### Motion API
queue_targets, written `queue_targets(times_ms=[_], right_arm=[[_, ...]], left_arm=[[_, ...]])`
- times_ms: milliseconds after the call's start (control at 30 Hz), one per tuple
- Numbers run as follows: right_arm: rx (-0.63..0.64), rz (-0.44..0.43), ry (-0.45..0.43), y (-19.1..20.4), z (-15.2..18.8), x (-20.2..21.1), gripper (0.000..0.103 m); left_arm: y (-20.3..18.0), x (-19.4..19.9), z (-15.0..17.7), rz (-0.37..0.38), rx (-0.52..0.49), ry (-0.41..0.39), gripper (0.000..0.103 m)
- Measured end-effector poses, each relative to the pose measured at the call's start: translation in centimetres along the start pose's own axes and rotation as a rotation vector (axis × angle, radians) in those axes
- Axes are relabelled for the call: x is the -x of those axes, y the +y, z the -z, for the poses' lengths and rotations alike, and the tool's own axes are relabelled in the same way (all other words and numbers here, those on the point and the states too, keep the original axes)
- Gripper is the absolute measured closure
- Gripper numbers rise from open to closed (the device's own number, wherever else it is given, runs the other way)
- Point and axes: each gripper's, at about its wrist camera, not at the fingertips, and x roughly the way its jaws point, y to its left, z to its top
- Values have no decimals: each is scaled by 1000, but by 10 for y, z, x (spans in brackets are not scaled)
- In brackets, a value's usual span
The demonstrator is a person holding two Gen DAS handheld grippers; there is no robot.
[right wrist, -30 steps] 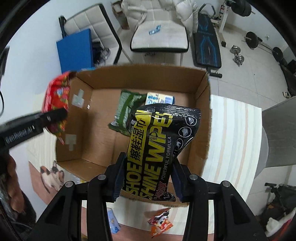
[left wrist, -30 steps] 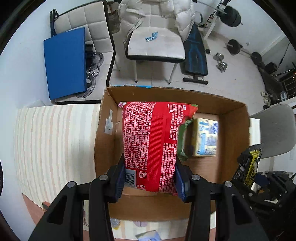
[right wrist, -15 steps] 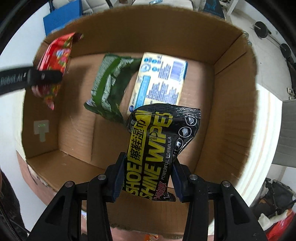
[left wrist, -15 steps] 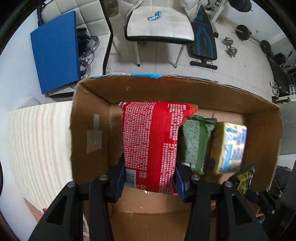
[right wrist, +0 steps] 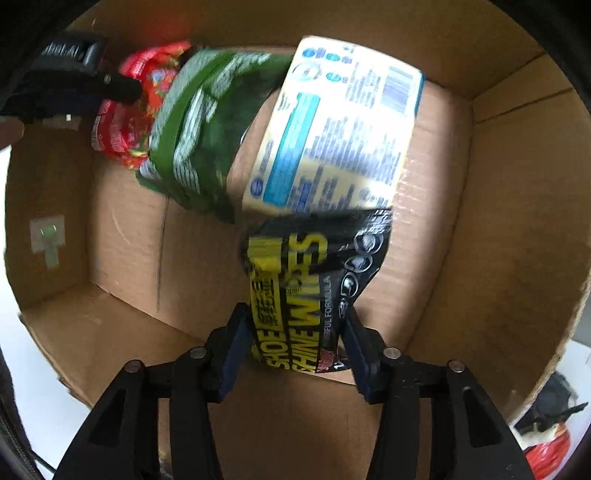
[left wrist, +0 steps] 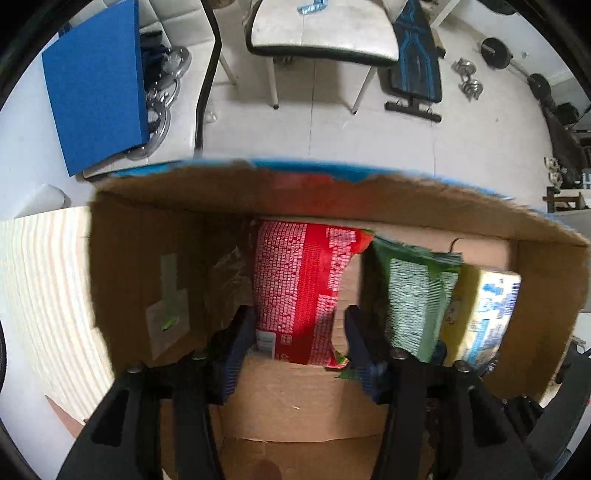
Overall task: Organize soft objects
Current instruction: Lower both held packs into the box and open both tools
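My left gripper (left wrist: pixel 299 332) is inside the cardboard box (left wrist: pixel 147 236) with its jaws around a red snack pack (left wrist: pixel 299 288); a gap shows by the right finger. The red pack (right wrist: pixel 140 103) and the left gripper (right wrist: pixel 77 77) show in the right wrist view too. My right gripper (right wrist: pixel 295 339) is shut on a black and yellow shoe wipes pack (right wrist: pixel 306 295), low inside the box (right wrist: pixel 498 221). A green pack (left wrist: pixel 413 295) (right wrist: pixel 207 122) and a pale yellow and blue pack (left wrist: pixel 484 314) (right wrist: pixel 340 125) lie on the box floor.
The box stands on a cream striped table (left wrist: pixel 40 288). Beyond it are a blue board (left wrist: pixel 96 85), a white chair (left wrist: pixel 321 29), a weight bench (left wrist: pixel 417 59) and dumbbells (left wrist: pixel 469 81) on the tiled floor. A red item (right wrist: pixel 546 450) lies outside the box.
Both grippers have gone deeper into the box with their packs. The red pack now sits low beside the green pack, and the left jaws look slightly wider around it.
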Motion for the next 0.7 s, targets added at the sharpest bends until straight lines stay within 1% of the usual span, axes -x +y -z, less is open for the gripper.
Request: queue_targets(times_ms=[67,133,200,233,267,333,467,533,633,700], right_arm=[[-14,-19,-23,-2,0,11,25],[-23,6,-63,-1,2,24,17],[-33,21,-97,-1,5,39,10],[-48,19,-118,-2,7,46,3],[-57,18,-135,0,9,52,0],[-75,27,-189,1,16,68,0],[-107,51,-278,-2,33,92,0],[-115,52,-310,-1,43,103,0],[-128,39,-364,6,59,120,0],[-124,39,-408,8,76,131,0]], left_arm=[[-1,14,5,12,0,-30,39],[-3,29,11,13,-9,-64,13],[-5,45,19,6,-22,-111,6],[-7,55,26,-6,-31,-136,4],[-9,63,32,-17,-34,-158,3],[-10,83,49,-22,-34,-214,1],[-12,112,84,-35,-36,-283,1],[-12,122,97,-49,-44,-307,1],[-11,142,127,-56,-45,-352,1],[-11,149,148,-53,-31,-358,1]])
